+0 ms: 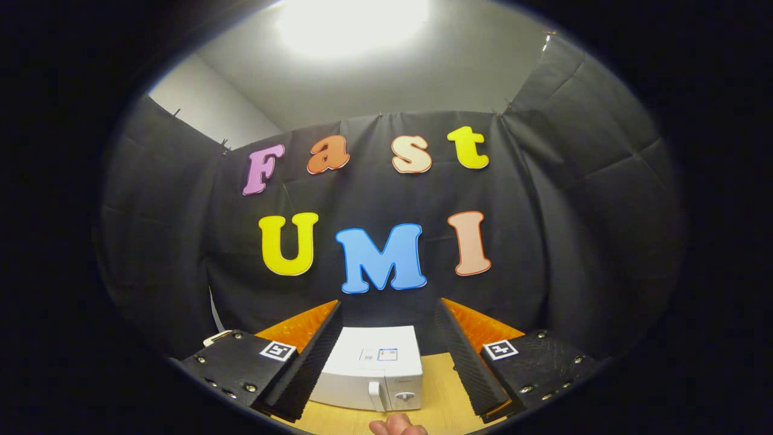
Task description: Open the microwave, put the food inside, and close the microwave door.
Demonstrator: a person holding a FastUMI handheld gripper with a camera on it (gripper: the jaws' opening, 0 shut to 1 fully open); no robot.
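Nearest, my claw (386, 362): spread wide, grasping nothing, the pale food (397, 425) low between its fingers, the white microwave (369, 368) beyond on the bench (441, 399), door seemingly closed; risk, I judge: pulling the handle (377, 396) drags the oven.

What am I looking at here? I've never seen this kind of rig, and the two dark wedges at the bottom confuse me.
The camera rides on a handheld two-finger gripper and looks forward along it. The two wedges are its fingers, spread wide apart and holding nothing. Between and just beyond them a white microwave sits on a light wooden table, its door shut, with a handle and a knob on the front. Nearest the camera, just in front of the microwave, something that looks like a person's fingertips peeks in. Behind stands the booth's black cloth wall, with a bright ceiling light above.
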